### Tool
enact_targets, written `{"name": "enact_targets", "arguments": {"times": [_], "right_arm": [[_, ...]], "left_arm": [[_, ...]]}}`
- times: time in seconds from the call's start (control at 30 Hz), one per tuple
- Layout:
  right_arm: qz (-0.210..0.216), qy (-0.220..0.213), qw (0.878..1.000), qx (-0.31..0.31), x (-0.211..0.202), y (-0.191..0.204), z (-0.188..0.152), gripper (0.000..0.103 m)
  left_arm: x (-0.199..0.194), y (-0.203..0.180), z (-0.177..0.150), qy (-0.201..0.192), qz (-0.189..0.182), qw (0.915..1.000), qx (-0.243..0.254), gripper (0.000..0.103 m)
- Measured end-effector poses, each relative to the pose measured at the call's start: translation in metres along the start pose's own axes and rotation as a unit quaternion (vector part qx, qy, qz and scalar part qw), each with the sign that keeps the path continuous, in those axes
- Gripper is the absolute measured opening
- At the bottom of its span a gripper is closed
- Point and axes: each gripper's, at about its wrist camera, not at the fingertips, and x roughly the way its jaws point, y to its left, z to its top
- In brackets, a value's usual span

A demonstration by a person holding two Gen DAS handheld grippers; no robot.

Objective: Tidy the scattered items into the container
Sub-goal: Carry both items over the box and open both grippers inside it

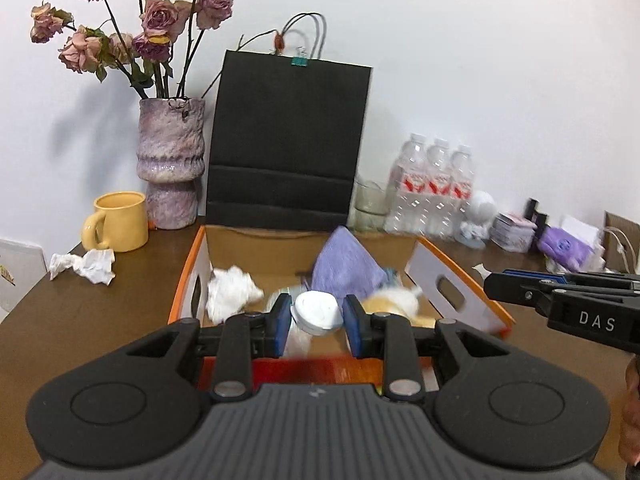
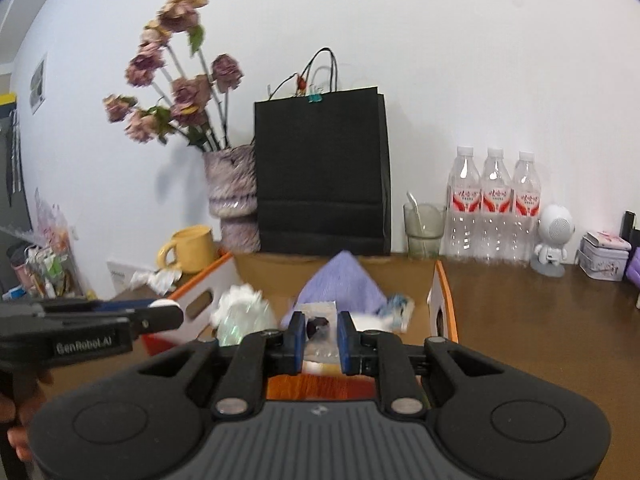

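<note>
Left tongs (image 1: pixel 316 320) grip white round lid (image 1: pixel 316 312) over box (image 1: pixel 452 280); right tongs (image 2: pixel 318 338) clamp clear packet (image 2: pixel 318 320).

a: left wrist view looks forward over its fingers, close above the box (image 1: pixel 452 280), facing the wall.
b: right wrist view, same heading from further right; both share the black bag (image 2: pixel 322 172) and box.
</note>
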Motion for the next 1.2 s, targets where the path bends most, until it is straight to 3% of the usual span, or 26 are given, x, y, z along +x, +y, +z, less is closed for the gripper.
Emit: {"name": "enact_targets", "arguments": {"times": [0.23,0.47,0.5,0.57,0.63,0.67,0.83,1.2], "right_arm": [[-0.008,0.037,0.999,-0.01,0.06,-0.009,0.0,0.015],[-0.022,0.075,0.997,-0.003,0.084,-0.021,-0.011,0.016],[-0.025,0.079,0.997,-0.002,0.085,-0.021,-0.012,0.02],[-0.025,0.09,0.996,0.0,0.087,-0.022,-0.013,0.03],[-0.022,0.099,0.995,0.003,0.088,-0.023,-0.012,0.081],[-0.024,0.098,0.995,-0.004,0.086,-0.021,-0.012,0.09],[-0.031,0.106,0.994,-0.016,0.081,-0.016,-0.008,0.1],[-0.043,0.111,0.993,-0.011,0.081,-0.017,-0.005,0.103]], "left_arm": [[0.057,0.007,0.002,0.01,0.025,0.9993,-0.026,0.029],[0.087,0.017,-0.007,0.04,0.028,0.9985,-0.023,0.029],[0.088,0.017,-0.008,0.044,0.029,0.9984,-0.023,0.033],[0.089,0.019,-0.008,0.048,0.031,0.9982,-0.021,0.056],[0.087,0.017,-0.008,0.043,0.037,0.9982,-0.019,0.095],[0.085,0.016,-0.007,0.041,0.041,0.9982,-0.014,0.1],[0.082,0.008,-0.004,0.046,0.049,0.9978,0.002,0.103],[0.078,0.008,-0.003,0.045,0.049,0.9977,-0.007,0.103]]}}
